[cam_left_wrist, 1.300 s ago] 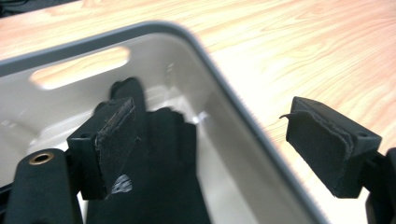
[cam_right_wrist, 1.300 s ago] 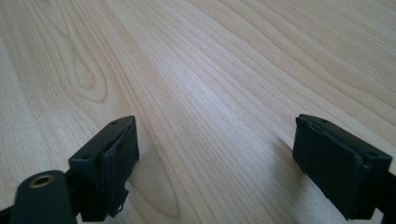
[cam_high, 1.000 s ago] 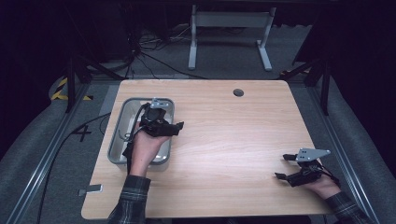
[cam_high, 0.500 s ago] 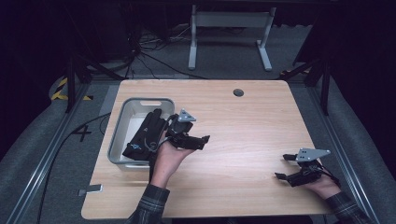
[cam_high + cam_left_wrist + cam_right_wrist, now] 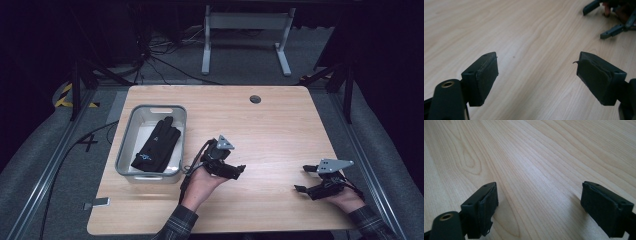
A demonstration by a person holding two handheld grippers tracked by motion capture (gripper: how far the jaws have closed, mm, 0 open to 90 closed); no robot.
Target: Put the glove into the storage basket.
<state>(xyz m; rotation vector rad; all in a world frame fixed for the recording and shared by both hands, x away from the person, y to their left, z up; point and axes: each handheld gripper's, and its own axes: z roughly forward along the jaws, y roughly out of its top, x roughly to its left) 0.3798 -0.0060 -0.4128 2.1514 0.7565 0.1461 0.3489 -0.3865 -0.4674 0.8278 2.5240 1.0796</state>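
A black glove (image 5: 157,145) lies flat in the grey metal tray (image 5: 155,108) at the table's left. My left gripper (image 5: 239,171) hovers low over the bare wood right of the tray, jaws pointing right. It is open with nothing between its pads (image 5: 486,75). My right gripper (image 5: 301,179) rests near the table's front right corner, jaws pointing left. It stands open over bare wood, its pads (image 5: 487,205) wide apart. In the left gripper view, the right gripper (image 5: 609,20) appears farther off at the top right.
The wooden table (image 5: 280,130) has a round cable hole (image 5: 255,99) near its back edge. A white desk frame (image 5: 245,35) stands on the floor behind. Cables (image 5: 150,55) run over the floor at the back left.
My left gripper has moved from above the tray to the right and nearer the front edge, staying open. The glove now lies uncovered in the tray. The right gripper has kept still.
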